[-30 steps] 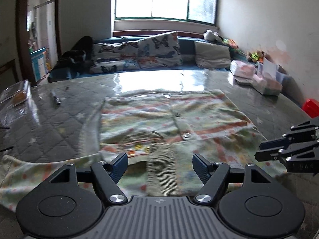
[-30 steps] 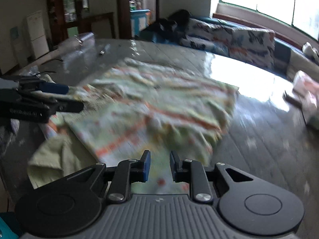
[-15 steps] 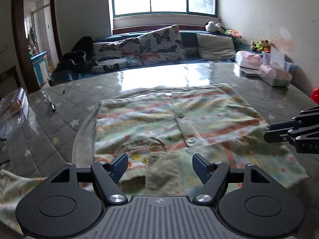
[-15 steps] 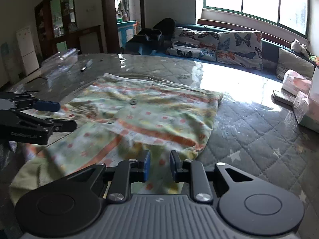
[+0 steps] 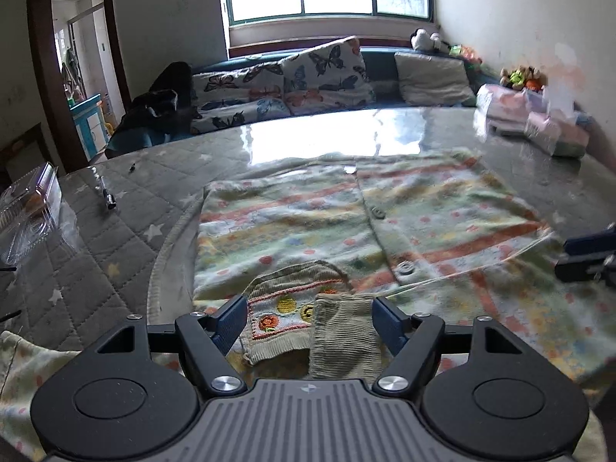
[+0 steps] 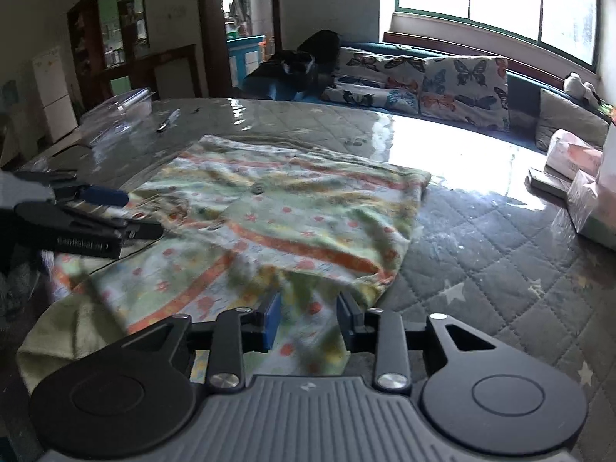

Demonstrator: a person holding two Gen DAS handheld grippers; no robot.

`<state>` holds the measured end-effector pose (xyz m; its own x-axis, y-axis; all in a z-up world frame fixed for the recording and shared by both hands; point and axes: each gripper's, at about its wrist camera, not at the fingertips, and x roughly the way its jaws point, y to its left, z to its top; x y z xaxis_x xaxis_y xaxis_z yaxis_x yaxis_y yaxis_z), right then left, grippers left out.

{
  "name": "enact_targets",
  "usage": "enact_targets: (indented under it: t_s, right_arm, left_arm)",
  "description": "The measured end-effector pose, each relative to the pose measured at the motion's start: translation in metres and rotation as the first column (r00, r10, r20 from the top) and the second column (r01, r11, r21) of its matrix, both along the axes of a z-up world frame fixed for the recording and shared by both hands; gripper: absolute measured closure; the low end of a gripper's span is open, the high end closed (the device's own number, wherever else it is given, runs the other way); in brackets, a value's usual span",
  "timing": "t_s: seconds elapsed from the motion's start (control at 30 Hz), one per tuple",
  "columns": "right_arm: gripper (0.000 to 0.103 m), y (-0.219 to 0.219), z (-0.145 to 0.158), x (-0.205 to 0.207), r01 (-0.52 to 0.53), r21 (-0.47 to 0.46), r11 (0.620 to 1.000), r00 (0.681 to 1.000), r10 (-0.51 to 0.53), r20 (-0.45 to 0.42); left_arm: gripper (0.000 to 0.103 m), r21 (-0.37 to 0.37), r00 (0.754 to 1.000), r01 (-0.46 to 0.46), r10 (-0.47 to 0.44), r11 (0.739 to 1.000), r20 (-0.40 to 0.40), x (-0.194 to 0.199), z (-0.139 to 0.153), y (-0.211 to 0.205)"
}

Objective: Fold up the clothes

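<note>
Cardigan (image 5: 346, 231): a striped, dotted knit with buttons down the front, lying flat on the quilted worktop (image 5: 115, 238) toward its near edge, ribbed collar (image 5: 308, 319) at the near side. One sleeve (image 6: 77, 331) trails off the near-left corner; the right sleeve looks laid across the body, though blur in the right wrist view leaves the layering unclear.

Risks, as judged from here:
- Both sets of fingers are spread with cloth beneath them, none pinched. If either closes too shallow it may take only the top layer, and the sleeve fold would pull apart on lifting.
- A loose pale thread (image 5: 462, 273) crosses the front near the lower button (image 5: 404, 268). It could catch on a finger and drag the panel askew.
- The glossy cover on the worktop looks slippery, so a one-sided pull may slide the whole garment instead of folding it.
- The trailing sleeve could weigh down that corner and skew any fold.

Pose:
- Left gripper (image 5: 308, 319) sits low over the collar, fingers wide open on either side of it, pointing toward the far edge.
- Right gripper (image 6: 308, 319) is low at the near-right side over the folded edge, fingers parted, empty, angled across the garment toward the left.

Far-left corner: a clear plastic box (image 5: 30, 208) and a pen (image 5: 107, 196), well apart from the work.
</note>
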<state>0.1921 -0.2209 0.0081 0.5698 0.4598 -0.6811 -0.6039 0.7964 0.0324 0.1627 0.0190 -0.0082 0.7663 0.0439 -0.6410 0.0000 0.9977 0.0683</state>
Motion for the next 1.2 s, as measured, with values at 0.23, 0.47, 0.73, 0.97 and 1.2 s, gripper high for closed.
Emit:
enact_targets:
  t_s: [0.23,0.47,0.73,0.97,1.2]
  right_arm:
    - [0.058,0.007,-0.004,-0.032,-0.076,-0.019,0.997,0.997,0.076,-0.003]
    - [0.056,0.015,-0.008,-0.045,-0.107,-0.056,0.993,0.994,0.108,0.01]
    - [0.055,0.049,0.007,-0.034,-0.173,-0.016,0.985,0.983,0.174,0.059]
    - [0.055,0.093,0.0,-0.028,-0.25,-0.018,0.968,0.966,0.25,0.063]
    - [0.053,0.11,-0.016,-0.025,-0.272,-0.053,0.961,0.962,0.273,0.025]
  left_arm:
    - [0.028,0.014,0.998,0.067,-0.067,0.998,0.004,-0.032,0.004,-0.013]
    - [0.027,0.023,0.999,0.046,-0.046,0.999,-0.005,-0.048,-0.007,-0.012]
    - [0.026,-0.005,1.0,-0.025,0.025,1.0,0.012,-0.061,-0.001,0.007]
    - [0.027,-0.029,0.987,-0.155,0.156,0.988,0.03,-0.077,0.006,0.044]
    - [0.027,-0.034,0.928,-0.371,0.372,0.928,0.025,-0.097,0.003,0.106]
